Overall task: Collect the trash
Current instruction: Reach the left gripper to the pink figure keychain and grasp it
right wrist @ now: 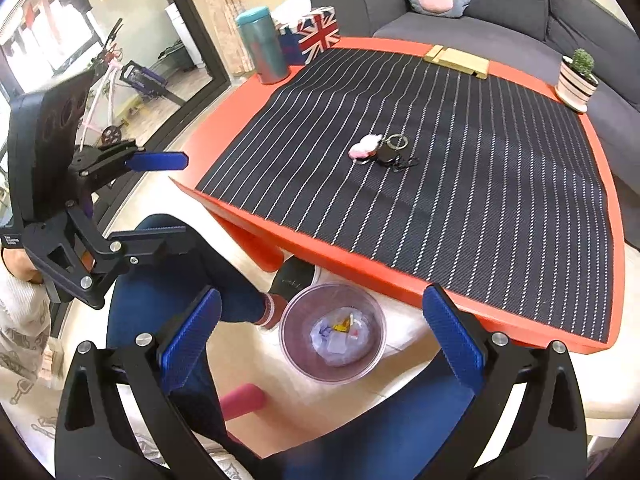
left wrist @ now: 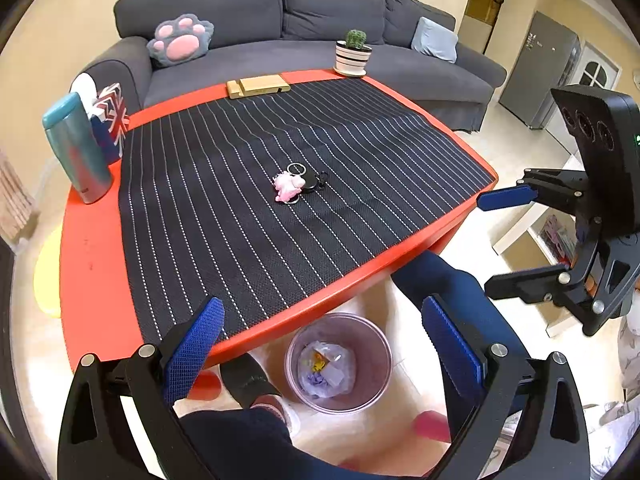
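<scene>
A translucent trash bin (left wrist: 372, 344) stands on the floor by the table's near edge, with crumpled wrappers (left wrist: 326, 366) inside; it also shows in the right wrist view (right wrist: 296, 312), with the wrappers (right wrist: 340, 338) at its bottom. My left gripper (left wrist: 322, 340) is open and empty, held above the bin. My right gripper (right wrist: 320, 330) is open and empty too, also above the bin. Each gripper shows in the other's view: the right one (left wrist: 496, 240) and the left one (right wrist: 176, 198).
The orange table (left wrist: 92, 248) carries a striped black mat (left wrist: 248, 216), a pink plush keychain with keys (left wrist: 296, 184), a teal tumbler (left wrist: 76, 148), a flag tissue box (left wrist: 112, 120), a wooden stand (left wrist: 258, 86) and a potted cactus (left wrist: 354, 54). A grey sofa (left wrist: 280, 32) stands behind. The person's legs (left wrist: 460, 300) flank the bin.
</scene>
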`<control>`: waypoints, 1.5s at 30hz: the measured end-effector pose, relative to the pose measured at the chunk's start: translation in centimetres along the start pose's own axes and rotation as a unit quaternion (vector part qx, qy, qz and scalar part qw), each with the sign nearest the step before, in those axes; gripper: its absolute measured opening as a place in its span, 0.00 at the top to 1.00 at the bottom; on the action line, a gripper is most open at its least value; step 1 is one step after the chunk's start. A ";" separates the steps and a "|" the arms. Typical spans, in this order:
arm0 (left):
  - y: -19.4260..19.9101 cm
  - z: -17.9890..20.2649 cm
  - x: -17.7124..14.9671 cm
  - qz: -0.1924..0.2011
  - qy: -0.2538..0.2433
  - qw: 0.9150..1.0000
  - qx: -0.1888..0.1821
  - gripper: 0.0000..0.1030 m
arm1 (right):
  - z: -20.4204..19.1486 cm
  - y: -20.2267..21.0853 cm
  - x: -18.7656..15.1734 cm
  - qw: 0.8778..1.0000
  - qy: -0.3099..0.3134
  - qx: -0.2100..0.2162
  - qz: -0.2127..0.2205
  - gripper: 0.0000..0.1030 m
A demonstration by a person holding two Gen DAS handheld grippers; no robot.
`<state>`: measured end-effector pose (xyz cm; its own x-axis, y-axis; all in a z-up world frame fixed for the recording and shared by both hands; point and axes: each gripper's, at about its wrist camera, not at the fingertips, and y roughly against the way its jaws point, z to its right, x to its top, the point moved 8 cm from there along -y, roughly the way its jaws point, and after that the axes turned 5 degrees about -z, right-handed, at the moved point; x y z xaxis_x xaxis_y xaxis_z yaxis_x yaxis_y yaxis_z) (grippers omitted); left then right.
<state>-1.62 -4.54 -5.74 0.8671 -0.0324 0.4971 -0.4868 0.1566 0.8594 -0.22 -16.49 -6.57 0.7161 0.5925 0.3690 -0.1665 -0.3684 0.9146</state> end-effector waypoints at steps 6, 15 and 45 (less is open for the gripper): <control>-0.3 -0.8 1.3 0.003 0.006 1.000 0.001 0.08 | 1.8 0.4 1.5 1.000 -0.014 -0.009 0.013 0.04; -1.4 -2.1 4.3 0.000 0.001 1.000 0.003 0.08 | 4.0 0.1 3.5 0.999 -0.028 -0.012 0.017 0.04; -13.0 -3.5 9.8 -0.086 -0.049 0.995 0.005 0.08 | 7.8 -3.1 4.6 0.998 -0.054 -0.020 -0.015 0.04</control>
<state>13.60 -3.47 -12.48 0.9233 -0.1534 0.3521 -0.3341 0.1313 0.9334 8.87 -18.20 -9.03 0.7892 0.5217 0.3240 -0.1695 -0.3221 0.9314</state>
